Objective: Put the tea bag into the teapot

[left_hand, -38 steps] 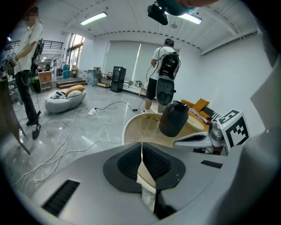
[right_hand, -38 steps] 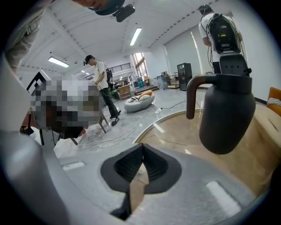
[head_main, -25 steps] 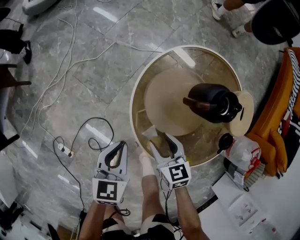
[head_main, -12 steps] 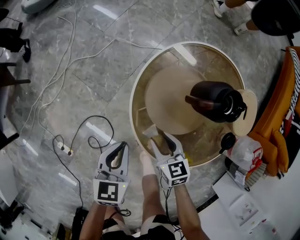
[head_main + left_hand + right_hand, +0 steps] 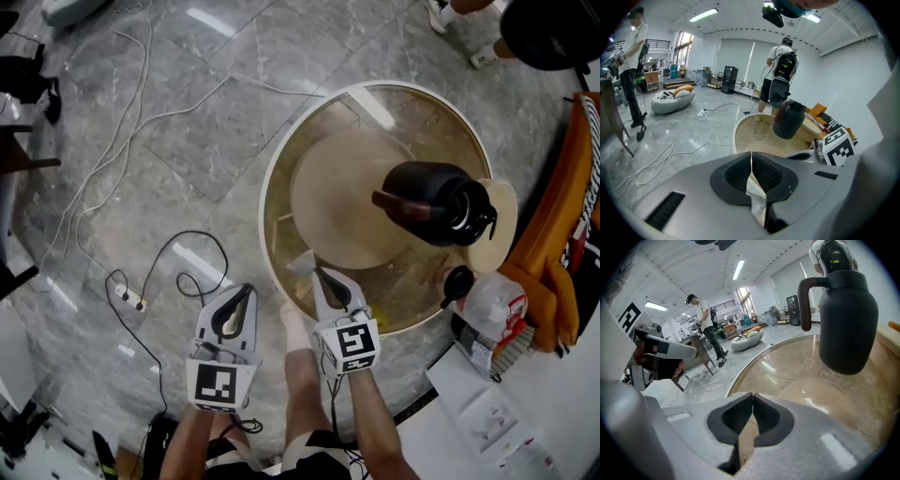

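The black teapot stands on a round wooden stand on the glass table; it also shows in the left gripper view and looms close in the right gripper view. My right gripper is at the table's near rim, shut on a flat tan tea bag whose pale end sticks out past the tips. The left gripper hangs over the floor left of the table, shut on a pale paper packet.
A small black lid and a white plastic bag lie at the table's right edge. An orange seat and a white surface with papers are to the right. Cables trail over the floor. A person stands beyond the table.
The right gripper's jaws, wide apart around the pale tea bag a second ago, have closed on it. The left gripper has stayed where it was.
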